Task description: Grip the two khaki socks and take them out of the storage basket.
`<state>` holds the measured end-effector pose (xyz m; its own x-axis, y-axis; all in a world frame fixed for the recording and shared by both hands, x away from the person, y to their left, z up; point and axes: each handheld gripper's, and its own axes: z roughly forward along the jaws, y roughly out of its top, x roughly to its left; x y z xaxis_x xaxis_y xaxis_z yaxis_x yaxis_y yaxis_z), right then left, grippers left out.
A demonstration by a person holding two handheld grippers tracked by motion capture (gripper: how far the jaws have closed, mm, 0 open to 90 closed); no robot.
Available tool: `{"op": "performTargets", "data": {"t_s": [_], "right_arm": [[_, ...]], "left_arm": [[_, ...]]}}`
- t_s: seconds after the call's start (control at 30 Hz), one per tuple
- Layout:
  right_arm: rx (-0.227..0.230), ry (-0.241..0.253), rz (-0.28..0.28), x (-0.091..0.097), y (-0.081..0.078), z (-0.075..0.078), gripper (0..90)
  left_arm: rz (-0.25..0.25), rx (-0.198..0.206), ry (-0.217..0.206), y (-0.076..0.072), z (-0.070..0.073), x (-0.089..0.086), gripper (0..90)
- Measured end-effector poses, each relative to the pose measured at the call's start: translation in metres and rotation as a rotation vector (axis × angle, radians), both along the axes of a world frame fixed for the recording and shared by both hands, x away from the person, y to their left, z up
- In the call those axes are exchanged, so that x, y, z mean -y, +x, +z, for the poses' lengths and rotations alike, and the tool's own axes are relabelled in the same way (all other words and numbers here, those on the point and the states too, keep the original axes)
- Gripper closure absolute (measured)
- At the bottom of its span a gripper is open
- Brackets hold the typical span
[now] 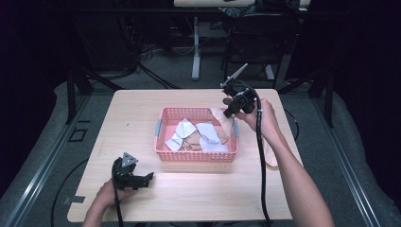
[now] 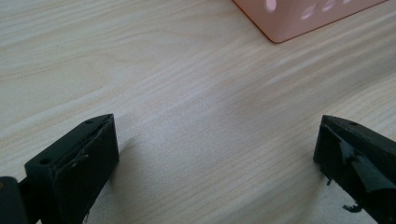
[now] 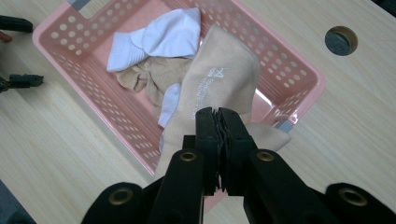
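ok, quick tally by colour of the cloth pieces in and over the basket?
White socks in the pink perforated plastic basket: 3
Tan pieces lying in the basket: 1
Tan printed sock held over the basket by the right gripper: 1
Total: 5

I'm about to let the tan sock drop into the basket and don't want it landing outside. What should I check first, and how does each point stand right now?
1. Right gripper has a firm hold on the tan sock: ok, jaws shut on the fabric.
2. Sock hangs over the pink basket: not ok, it drapes across the right rim, its upper end outside.
3. Room inside the basket: ok, the white socks and other tan pieces lie low.
4. Left gripper out of the way: ok, open, resting on the table in front of the basket.
5. Basket sits flat: ok in the high view.
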<state>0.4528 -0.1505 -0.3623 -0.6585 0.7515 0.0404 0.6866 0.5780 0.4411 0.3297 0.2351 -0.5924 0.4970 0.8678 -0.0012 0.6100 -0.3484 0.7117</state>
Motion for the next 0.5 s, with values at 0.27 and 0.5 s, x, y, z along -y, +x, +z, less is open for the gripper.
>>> {"op": "performTargets", "data": {"t_s": [0.27, 0.5], "right_arm": [[0.021, 0.022, -0.047, 0.027, -0.006, 0.015, 87.6], [0.040, 0.028, -0.088, 0.054, -0.013, 0.024, 87.6]], "left_arm": [[-0.006, 0.003, 0.004, 0.000, 0.000, 0.000, 0.1], [-0.006, 0.003, 0.004, 0.000, 0.000, 0.000, 0.1]]}}
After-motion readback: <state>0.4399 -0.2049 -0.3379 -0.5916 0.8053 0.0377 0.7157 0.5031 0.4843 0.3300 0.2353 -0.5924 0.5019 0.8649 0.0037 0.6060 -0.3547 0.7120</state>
